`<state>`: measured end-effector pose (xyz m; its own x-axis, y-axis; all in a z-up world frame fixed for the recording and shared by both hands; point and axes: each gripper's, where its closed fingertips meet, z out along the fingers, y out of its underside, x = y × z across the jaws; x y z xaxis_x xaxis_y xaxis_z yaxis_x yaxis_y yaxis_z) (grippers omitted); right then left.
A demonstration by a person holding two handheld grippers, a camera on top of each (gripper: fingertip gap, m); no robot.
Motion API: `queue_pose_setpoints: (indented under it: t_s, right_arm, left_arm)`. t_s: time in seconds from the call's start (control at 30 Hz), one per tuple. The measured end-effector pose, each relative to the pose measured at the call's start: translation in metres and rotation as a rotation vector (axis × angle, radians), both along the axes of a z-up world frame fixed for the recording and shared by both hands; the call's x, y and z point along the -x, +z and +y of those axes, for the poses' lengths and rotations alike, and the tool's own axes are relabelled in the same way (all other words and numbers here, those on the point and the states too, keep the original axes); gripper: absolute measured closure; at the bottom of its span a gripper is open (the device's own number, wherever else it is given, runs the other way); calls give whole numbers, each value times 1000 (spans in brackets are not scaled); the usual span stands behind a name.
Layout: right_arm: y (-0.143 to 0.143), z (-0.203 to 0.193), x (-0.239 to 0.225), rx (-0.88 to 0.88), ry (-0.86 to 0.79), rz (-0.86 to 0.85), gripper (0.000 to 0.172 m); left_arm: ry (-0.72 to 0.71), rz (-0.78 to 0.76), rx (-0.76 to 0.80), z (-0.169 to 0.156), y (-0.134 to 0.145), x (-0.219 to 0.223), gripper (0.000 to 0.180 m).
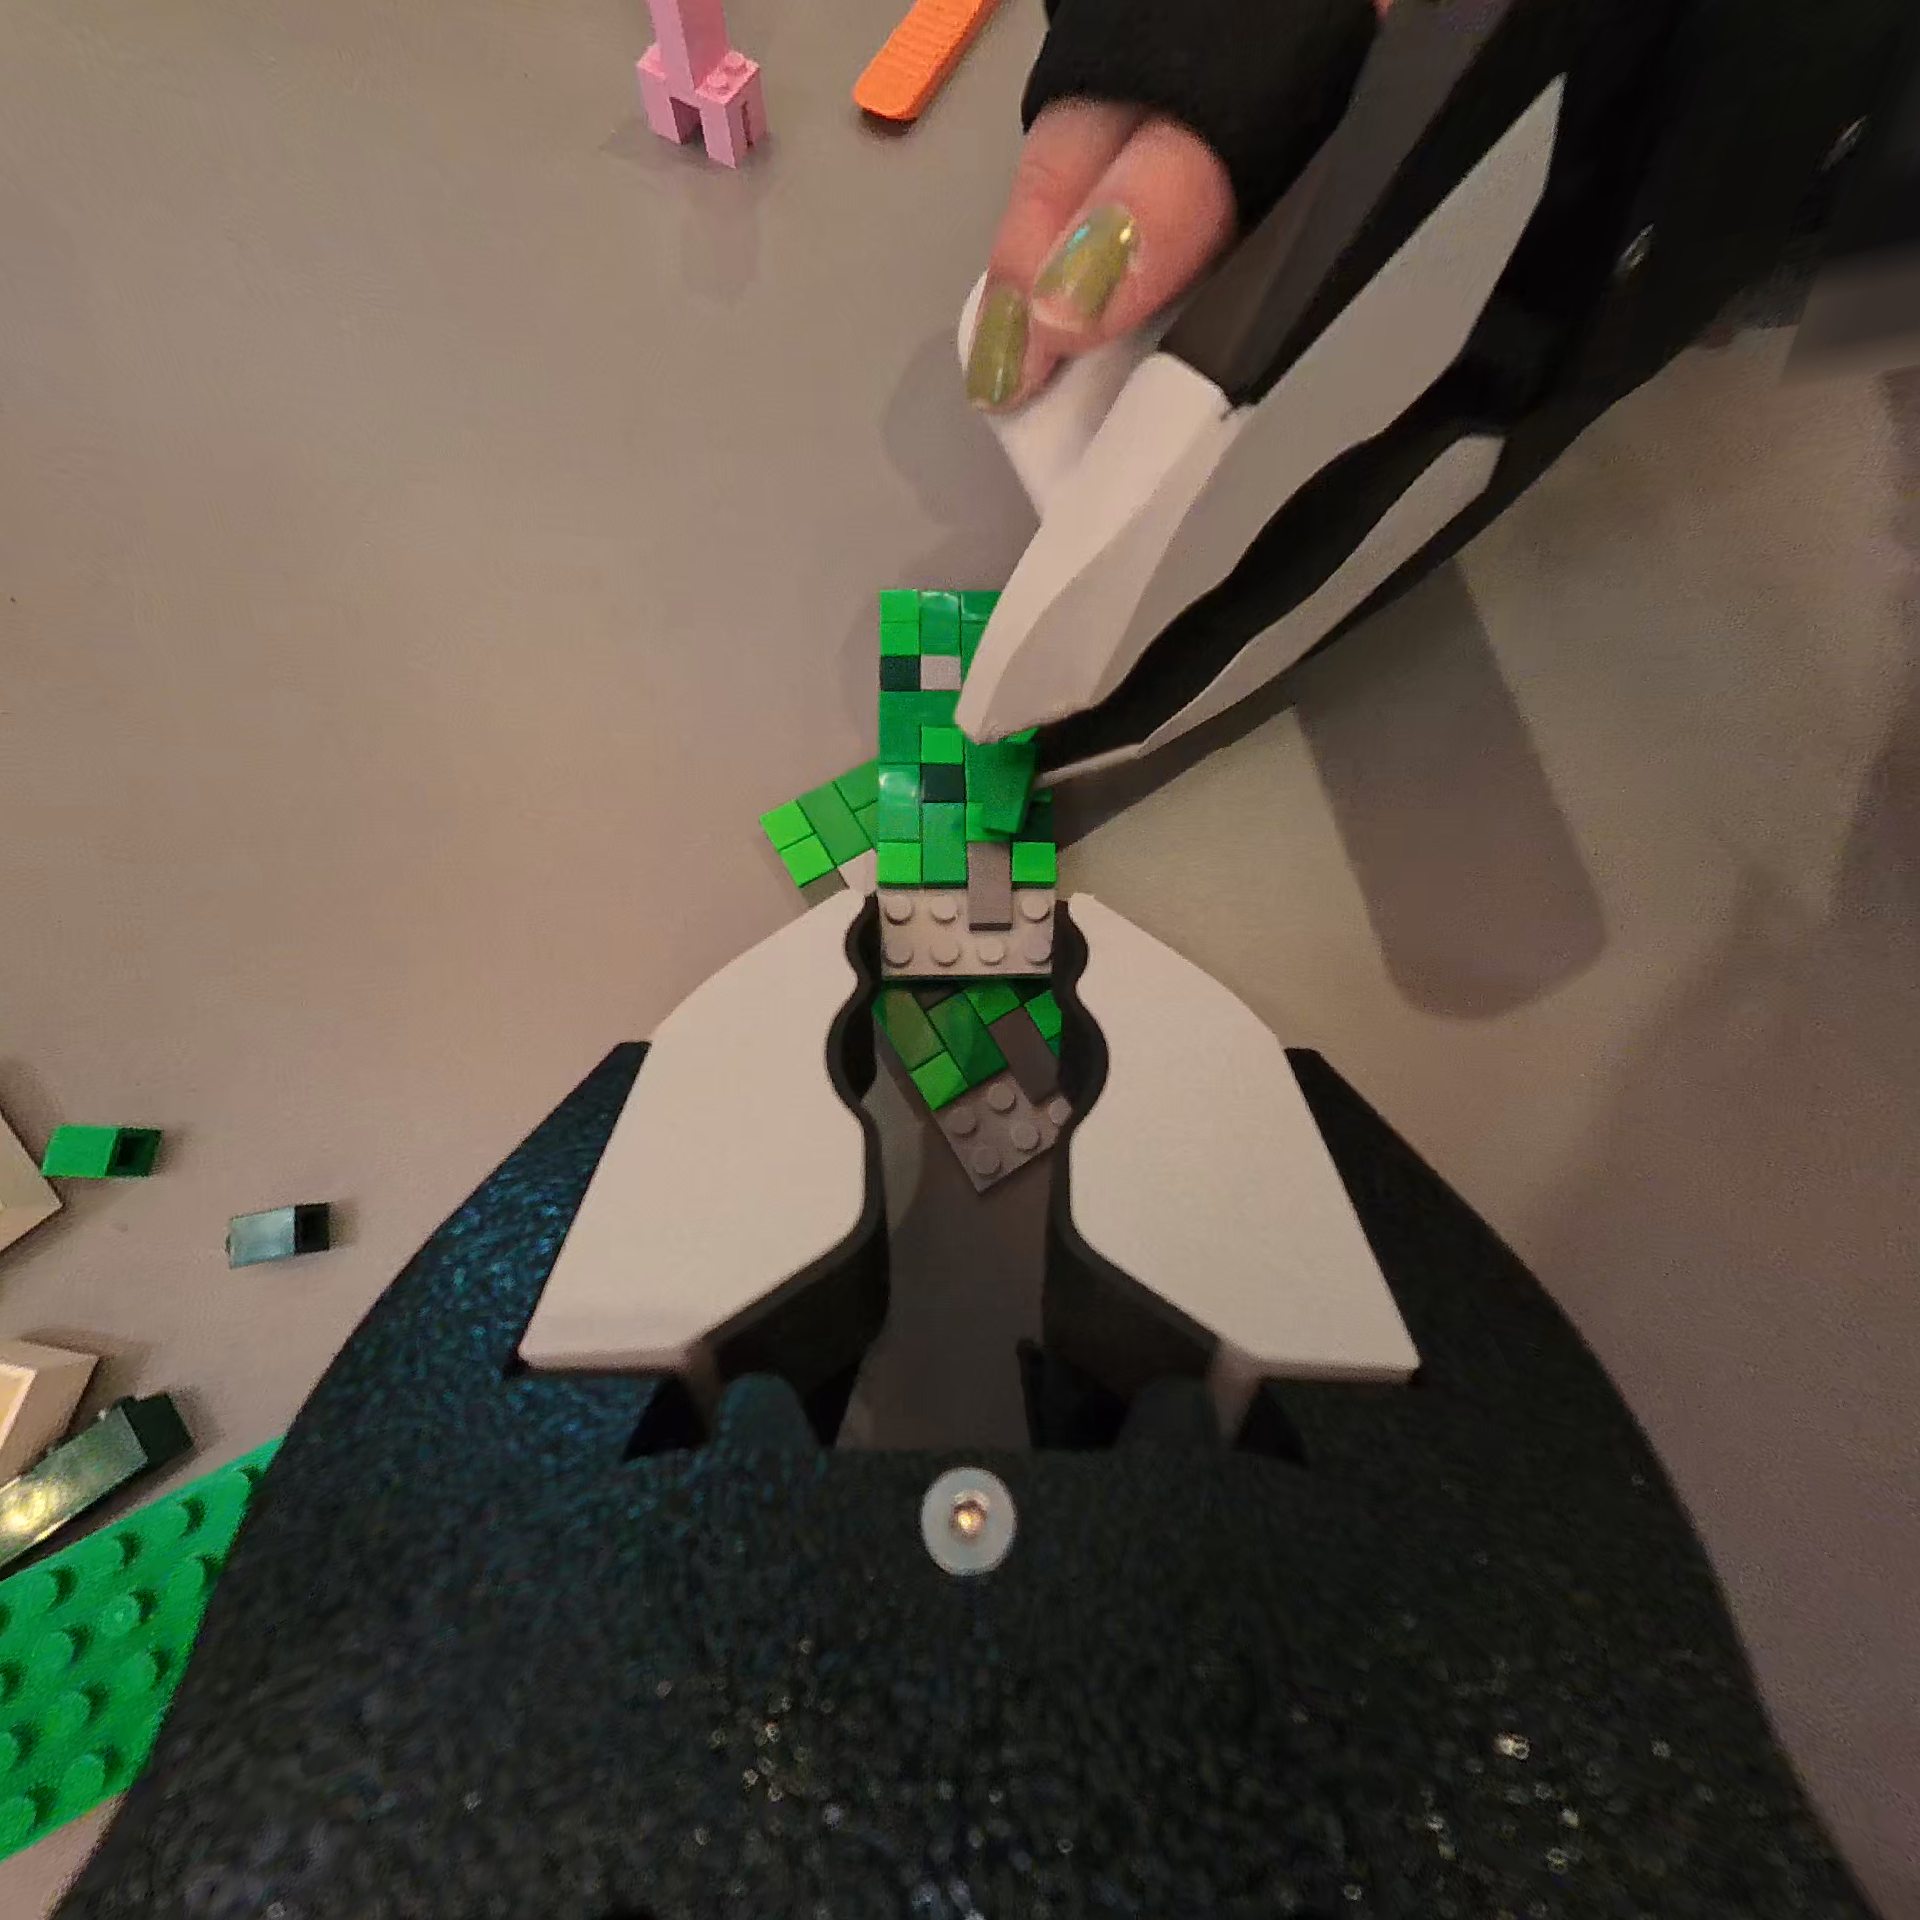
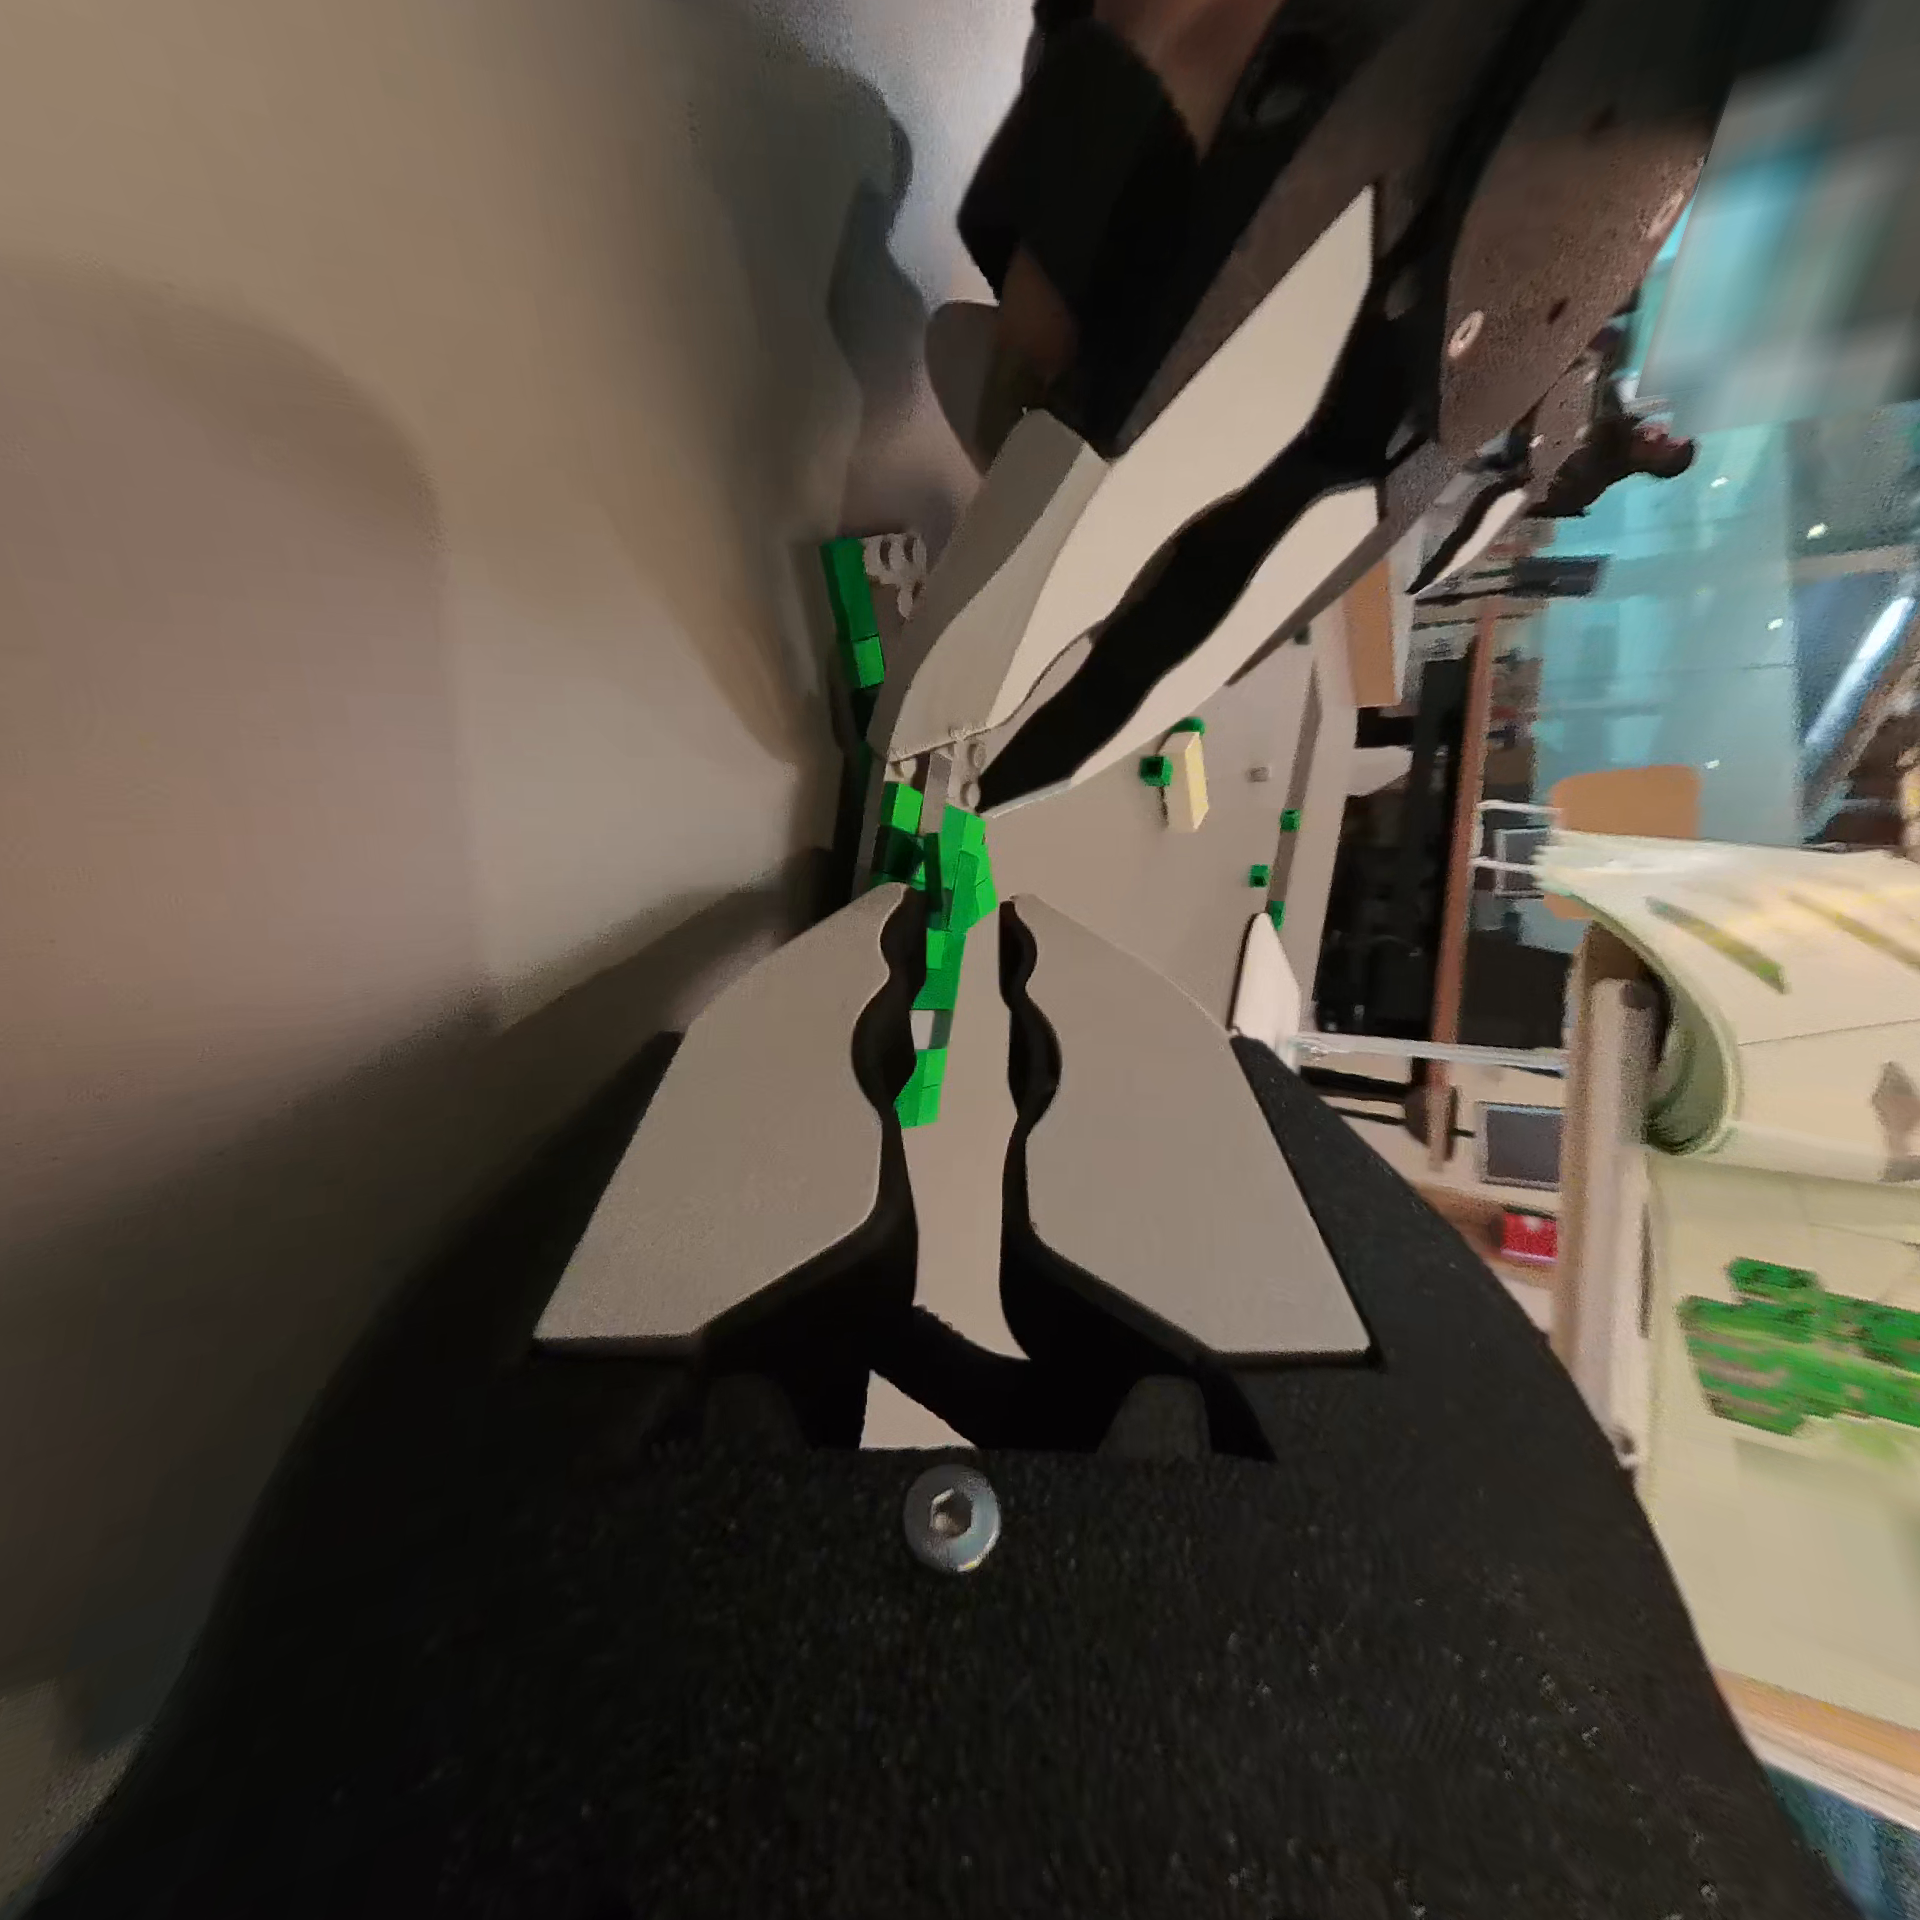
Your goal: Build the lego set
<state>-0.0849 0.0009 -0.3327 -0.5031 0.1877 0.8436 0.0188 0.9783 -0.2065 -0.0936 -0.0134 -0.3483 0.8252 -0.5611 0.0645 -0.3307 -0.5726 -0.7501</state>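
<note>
1. Green-and-grey brick strip [image 1: 966, 831] sits in the left gripper [image 1: 966, 935]; its grey studded end is pinched between the two white fingertips, both pads pressed on the sides of that grey plate, and the strip runs straight out ahead of the tips.
2. Right gripper [image 1: 1013, 748] comes in from the upper right of the left gripper, tips over the right edge of the strip, part way along it.
3. Right jaws narrow but parted; a small green tile [image 1: 1008, 795], tilted, sits at the tips. Cannot tell if it is clamped or only touched.
4. From the right wrist view the strip [image 2: 940, 956] is seen edge-on between the right gripper's [image 2: 951, 909] fingers, close against the left pad, clear gap to the right pad.
5. Second tiled green piece [image 1: 971, 1060] with a dark grey plate lies on the table [image 1: 416, 623] under the left jaws, behind the tips.
6. Another green tile bit [image 1: 816, 831] pokes out just left of the held strip.
7. Hand [image 1: 1081, 239] in a black fingerless glove rests on the right gripper's upper finger.
8. Far ahead-left of the left gripper: pink brick figure [image 1: 698, 88], orange piece [image 1: 914, 52].
9. Left of the left gripper's body: loose green brick [image 1: 101, 1151], dark grey-green brick [image 1: 278, 1233], green studded baseplate [image 1: 94, 1642].
</note>
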Motion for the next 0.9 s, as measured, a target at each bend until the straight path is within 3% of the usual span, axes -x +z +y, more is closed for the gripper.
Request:
queue_pose_setpoints:
  t_s: [0.27, 0.77, 0.9]
  right_arm:
    - [3, 6, 1, 0, -23, -12, 154]
    - [2, 9, -1, 246, -117, -448, 153]
    - [3, 11, 0, 273, -125, -488, 145]
  left_arm:
    - [-2, -46, 6, 0, -1, -2, 150]
    - [10, -73, 56, -1, 0, -4, 150]
    - [12, -78, 59, -1, 0, -5, 150]
